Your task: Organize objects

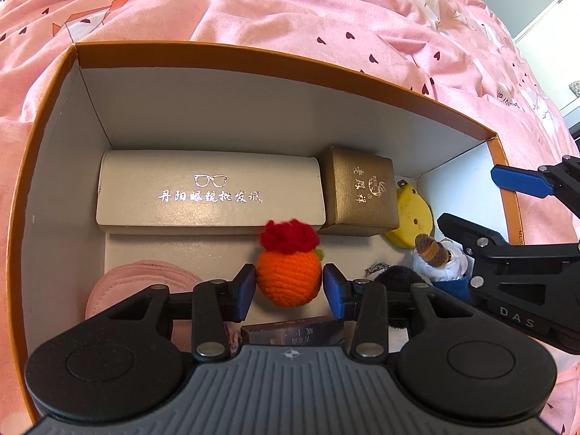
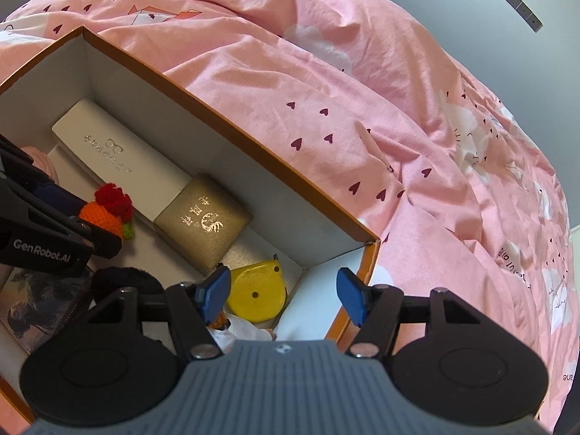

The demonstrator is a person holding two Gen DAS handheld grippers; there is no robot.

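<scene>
An orange-rimmed cardboard box (image 1: 253, 54) sits on a pink bedspread. My left gripper (image 1: 288, 288) is inside it, its blue pads against both sides of a crocheted orange ball with a red top (image 1: 288, 275); the ball also shows in the right wrist view (image 2: 108, 210). My right gripper (image 2: 284, 295) is open and empty over the box's right end, above a yellow tape measure (image 2: 257, 295). It also shows in the left wrist view (image 1: 482, 203). A white glasses case (image 1: 206, 192) and a gold box (image 1: 360, 195) lie along the far wall.
Also in the box: a pink pouch (image 1: 145, 282), a dark fluffy item (image 1: 398, 277), a small bear doll (image 1: 435, 257), and a card box (image 1: 290, 331) under my left gripper. The pink bedspread (image 2: 398, 127) surrounds the box.
</scene>
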